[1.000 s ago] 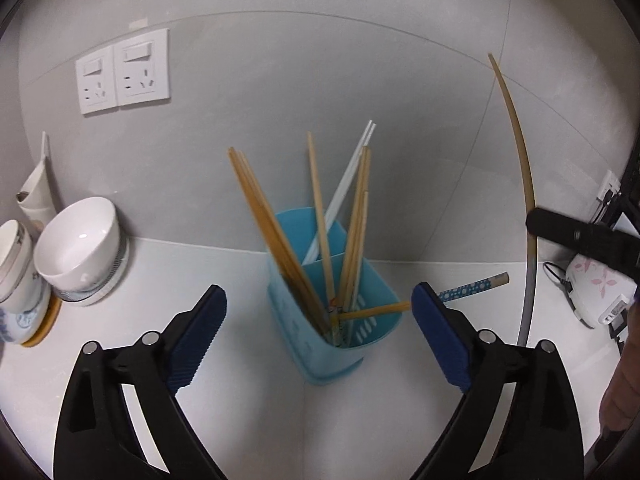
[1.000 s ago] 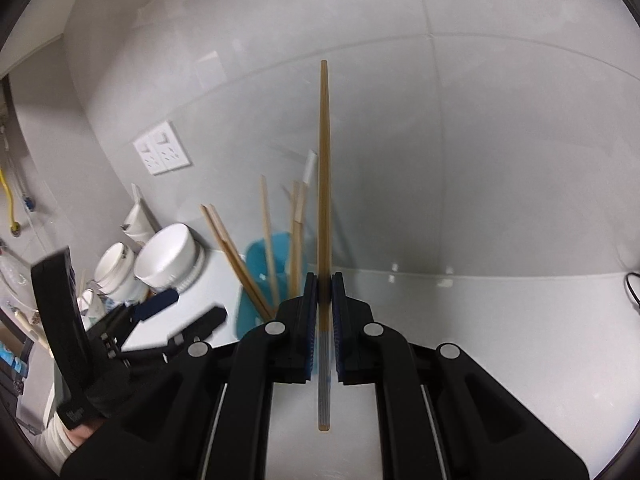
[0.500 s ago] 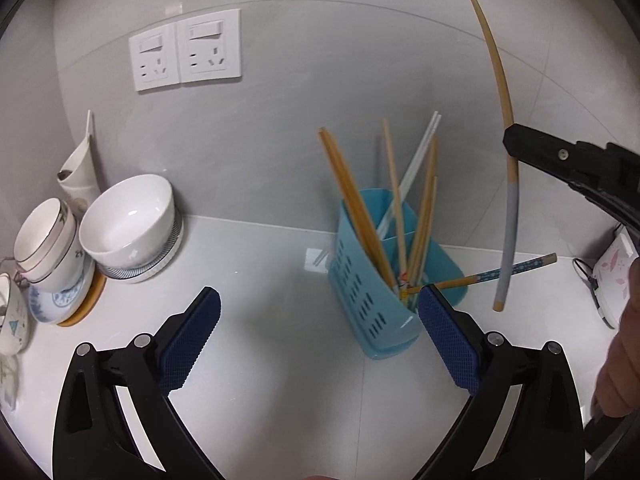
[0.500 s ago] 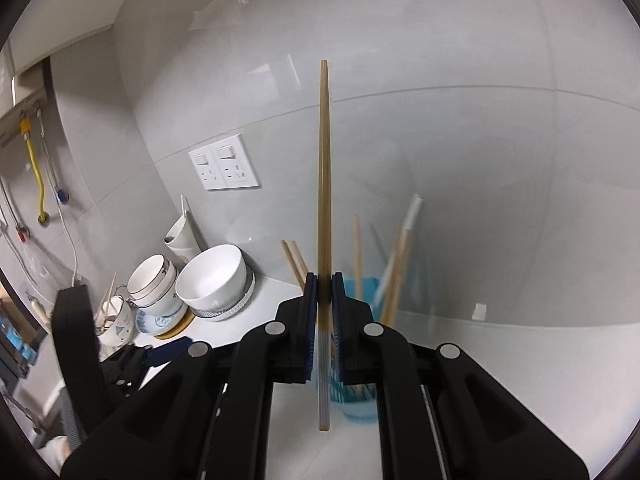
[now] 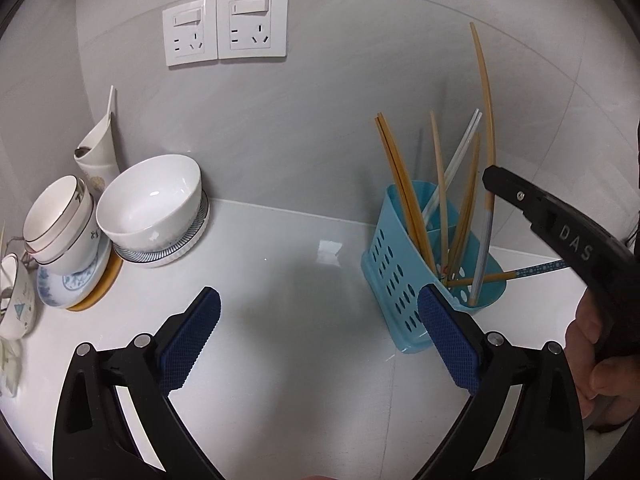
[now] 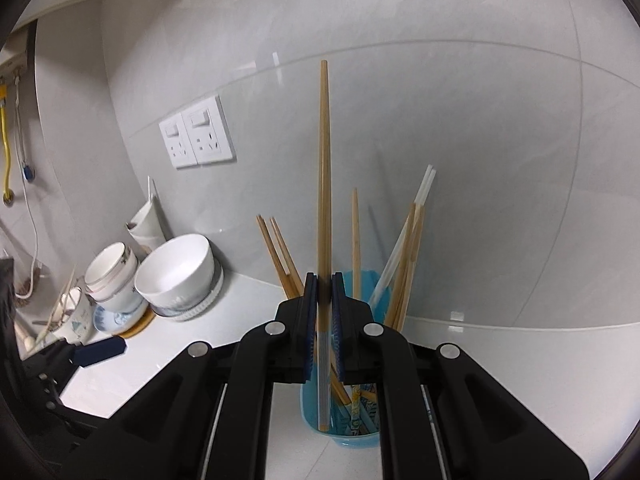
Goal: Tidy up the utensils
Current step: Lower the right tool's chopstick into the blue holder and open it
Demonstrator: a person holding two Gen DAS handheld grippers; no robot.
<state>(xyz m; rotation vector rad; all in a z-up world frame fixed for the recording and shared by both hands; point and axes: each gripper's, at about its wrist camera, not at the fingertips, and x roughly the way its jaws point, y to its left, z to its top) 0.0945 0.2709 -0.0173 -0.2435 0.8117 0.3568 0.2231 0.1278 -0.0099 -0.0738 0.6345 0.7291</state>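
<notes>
Clamping one chopstick (image 6: pixel 324 184) upright, the right gripper (image 6: pixel 324 332) jaws are pressed on its shaft. Since a second ago it has travelled from beside the blue holder (image 5: pixel 404 280) to directly over it; lower tip now sits inside the front compartment, so release looks near. Left gripper (image 5: pixel 316 336) jaws stand wide apart, empty, over bare worktop (image 5: pixel 280 280). Bowls (image 5: pixel 152 204) lie well apart; standing chopsticks crowd the entry.

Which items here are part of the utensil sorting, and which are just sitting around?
In the job:
right gripper clamping a chopstick
blue holder
chopsticks standing in it
patterned chopstick lying across its rim

Lying about:
white bowl
stacked cups
wall sockets
</notes>
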